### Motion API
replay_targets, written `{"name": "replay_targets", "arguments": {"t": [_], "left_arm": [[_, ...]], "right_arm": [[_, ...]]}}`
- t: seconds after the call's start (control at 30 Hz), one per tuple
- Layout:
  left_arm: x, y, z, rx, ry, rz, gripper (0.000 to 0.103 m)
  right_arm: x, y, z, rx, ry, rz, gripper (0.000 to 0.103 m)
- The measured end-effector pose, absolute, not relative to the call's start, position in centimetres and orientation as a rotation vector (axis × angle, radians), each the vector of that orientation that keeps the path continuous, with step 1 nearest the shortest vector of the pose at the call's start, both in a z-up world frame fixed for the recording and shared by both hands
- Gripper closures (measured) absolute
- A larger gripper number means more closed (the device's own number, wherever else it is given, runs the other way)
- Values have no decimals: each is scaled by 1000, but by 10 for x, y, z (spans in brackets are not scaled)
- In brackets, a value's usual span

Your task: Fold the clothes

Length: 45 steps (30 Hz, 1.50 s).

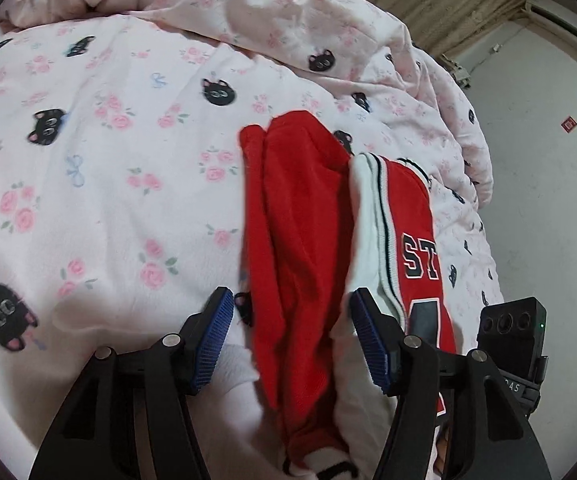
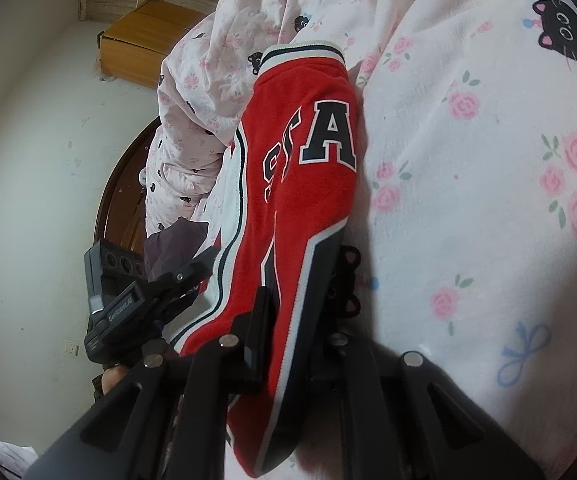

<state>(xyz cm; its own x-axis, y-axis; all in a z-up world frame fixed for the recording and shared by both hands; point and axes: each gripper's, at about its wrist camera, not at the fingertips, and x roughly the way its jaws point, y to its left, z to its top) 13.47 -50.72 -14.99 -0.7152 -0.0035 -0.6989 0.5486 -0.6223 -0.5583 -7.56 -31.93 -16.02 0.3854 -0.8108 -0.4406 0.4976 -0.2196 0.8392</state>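
Note:
A red jersey [image 1: 296,240] with white striped trim and dark "ST" lettering lies bunched lengthwise on the bed. In the left wrist view my left gripper [image 1: 291,332] stands open. Its blue pads [image 1: 218,344] sit either side of the red cloth without pressing on it. In the right wrist view the same jersey [image 2: 308,184], showing a large "A", hangs up out of my right gripper [image 2: 292,316], which is shut on its lower edge. The left gripper [image 2: 156,292] shows at that view's left, close beside the jersey. The right gripper's camera body [image 1: 512,340] shows at the left wrist view's right edge.
The bed sheet [image 1: 108,180] is pale pink with roses and black cat faces. A matching duvet [image 1: 288,12] is heaped behind the jersey. A wooden cabinet [image 2: 140,48], a white wall [image 2: 28,180] and a dark curved bed end [image 2: 124,184] lie beyond the bed's edge.

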Motion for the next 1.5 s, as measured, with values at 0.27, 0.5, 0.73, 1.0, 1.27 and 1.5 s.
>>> {"name": "replay_targets", "arguments": {"t": [0.27, 0.5, 0.73, 1.0, 1.27, 1.5], "left_arm": [[120, -499, -150, 1023, 1145, -2436, 43], [112, -495, -149, 1082, 1136, -2476, 45], [117, -509, -156, 1105, 1276, -2445, 87], [134, -508, -131, 1025, 1368, -2458, 95], [186, -503, -69, 867, 1357, -2484, 96], [255, -538, -23, 726, 1353, -2398, 97]], "right_arm": [[-76, -318, -162, 1310, -326, -1230, 90], [-77, -318, -162, 1312, -332, -1226, 90], [-78, -316, -162, 1312, -343, -1217, 90], [-73, -308, -137, 1322, -357, -1225, 94], [-42, -313, -54, 1233, -254, -1192, 94], [5, -363, 9, 1183, -142, -1102, 94]]}}
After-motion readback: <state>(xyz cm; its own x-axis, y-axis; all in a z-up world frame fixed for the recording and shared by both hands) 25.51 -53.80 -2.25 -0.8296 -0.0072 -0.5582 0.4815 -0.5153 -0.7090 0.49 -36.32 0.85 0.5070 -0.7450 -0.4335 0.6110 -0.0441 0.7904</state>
